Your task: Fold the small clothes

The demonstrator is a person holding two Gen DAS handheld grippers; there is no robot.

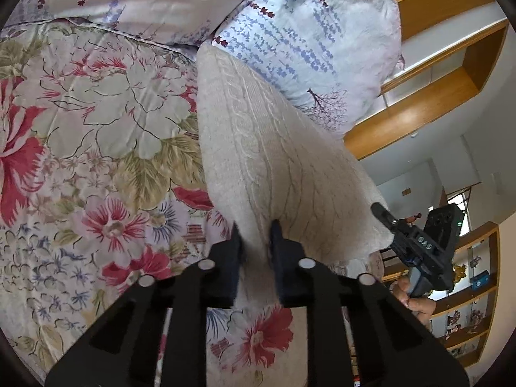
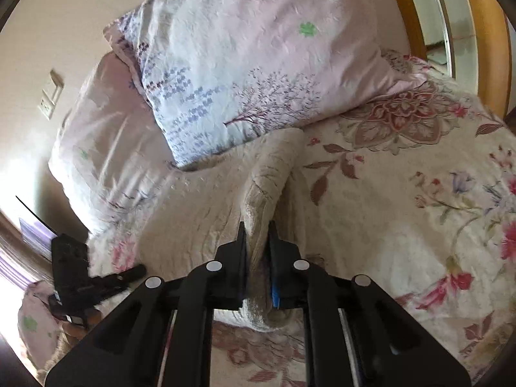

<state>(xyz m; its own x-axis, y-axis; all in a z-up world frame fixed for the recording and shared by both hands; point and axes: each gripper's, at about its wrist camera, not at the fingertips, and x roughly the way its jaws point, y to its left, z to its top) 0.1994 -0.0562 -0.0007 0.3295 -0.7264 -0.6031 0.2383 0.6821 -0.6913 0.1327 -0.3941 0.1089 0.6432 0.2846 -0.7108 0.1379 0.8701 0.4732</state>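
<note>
- a cream knit garment (image 1: 274,148) is held up off a floral quilt (image 1: 96,122) on a bed, pinched at two edges, one by each gripper.
- left gripper (image 1: 254,235): jaws closed on a fold of the knit near its lower edge. from the grip the cloth runs up toward 12 o'clock in the left view, reaching a pale blue-flowered pillow (image 1: 306,42).
- right gripper (image 2: 258,235): jaws closed on a bunched ridge of the same knit (image 2: 200,213), which spreads toward 9 o'clock and climbs toward 12 o'clock, where it meets the pillow (image 2: 242,64).
- in the left view the right gripper (image 1: 387,222) shows at 3 o'clock, at the far corner of the cloth. in the right view the left gripper (image 2: 135,271) shows at 8 o'clock.
- the step in hand looks like a fold or a lay-flat with both edges gripped.
- to do it well, i judge: keep both grips level and the span between them lightly taut, so the knit hangs without sagging in the middle.
- bring both edges over together, at one pace, so the crease runs straight.
- lower the cloth onto open quilt, away from the pillow, before letting go. soft knit stretches and may slip from a shallow pinch.
- containers: no basket, box or drawer appears in either view. wooden shelves (image 1: 471,293) at 4 o'clock in the left view hold small items too blurred to name.
</note>
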